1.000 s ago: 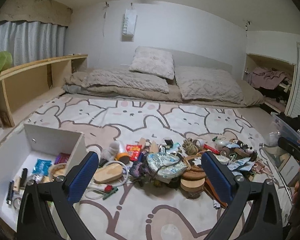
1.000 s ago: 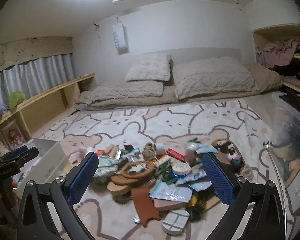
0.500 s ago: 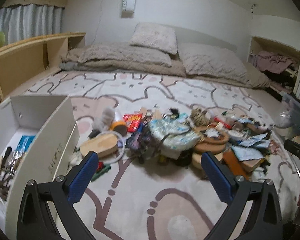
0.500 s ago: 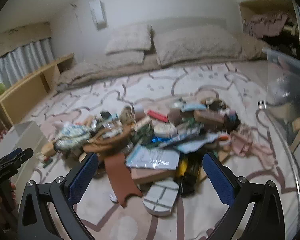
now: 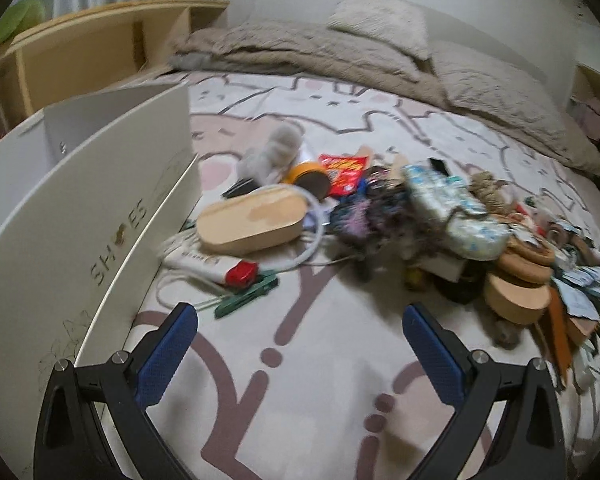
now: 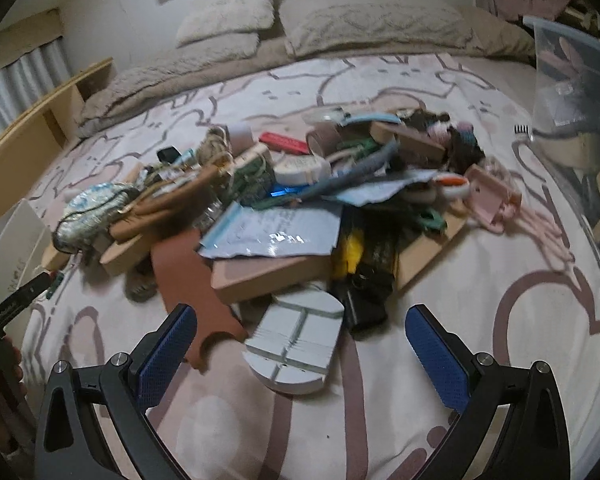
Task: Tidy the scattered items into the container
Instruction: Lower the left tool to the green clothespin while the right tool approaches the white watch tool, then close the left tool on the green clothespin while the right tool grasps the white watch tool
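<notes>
A heap of small items lies on the patterned rug. In the left wrist view my left gripper [image 5: 300, 354] is open and empty, low over the rug, short of an oval wooden lid [image 5: 250, 220], a white power strip [image 5: 198, 261] with a red switch and a green clip [image 5: 246, 295]. The white box [image 5: 100, 216] marked "SHOES" stands at the left. In the right wrist view my right gripper [image 6: 300, 354] is open and empty, just short of a white oval plaque [image 6: 296, 346], a brown leather piece [image 6: 188, 276] and a blue packet [image 6: 272, 232].
A clear plastic bin [image 6: 572, 80] stands at the right of the right wrist view. Bedding with pillows [image 5: 380, 28] lines the far side, and a wooden shelf [image 5: 80, 52] runs along the left wall. Bare rug [image 5: 300, 400] lies under both grippers.
Both grippers have dropped lower and moved closer to the heap. The white box now fills the left of the left wrist view, its inside no longer visible.
</notes>
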{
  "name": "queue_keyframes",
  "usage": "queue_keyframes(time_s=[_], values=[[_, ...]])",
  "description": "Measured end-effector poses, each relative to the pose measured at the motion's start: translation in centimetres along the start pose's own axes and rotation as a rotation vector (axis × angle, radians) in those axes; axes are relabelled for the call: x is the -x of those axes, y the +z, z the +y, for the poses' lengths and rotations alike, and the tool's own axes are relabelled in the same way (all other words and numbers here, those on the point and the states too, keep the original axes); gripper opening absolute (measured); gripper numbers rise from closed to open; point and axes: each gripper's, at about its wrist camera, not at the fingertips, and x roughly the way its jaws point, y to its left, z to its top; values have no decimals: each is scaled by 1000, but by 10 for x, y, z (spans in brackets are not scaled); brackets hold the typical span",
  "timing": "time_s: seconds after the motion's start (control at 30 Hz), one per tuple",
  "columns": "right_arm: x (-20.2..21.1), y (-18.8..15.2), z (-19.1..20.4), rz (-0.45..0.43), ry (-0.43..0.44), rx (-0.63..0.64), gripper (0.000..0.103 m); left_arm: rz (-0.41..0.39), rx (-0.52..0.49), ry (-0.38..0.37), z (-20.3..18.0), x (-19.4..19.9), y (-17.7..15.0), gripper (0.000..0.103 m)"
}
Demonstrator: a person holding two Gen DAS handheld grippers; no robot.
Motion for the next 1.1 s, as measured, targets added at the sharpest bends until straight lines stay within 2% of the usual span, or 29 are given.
queue_keyframes(time_s=[0.47,0.73,1.1], values=[[-29,-11,-2,111,-38,-12,103,92,48,74,10,-35,-2,103],[-37,-15,8,122,-114,75,103,132,50,99,12,-50,1,103],[-40,-16,8,69,-134,94,103,147,38,139,11,-65,8,103]])
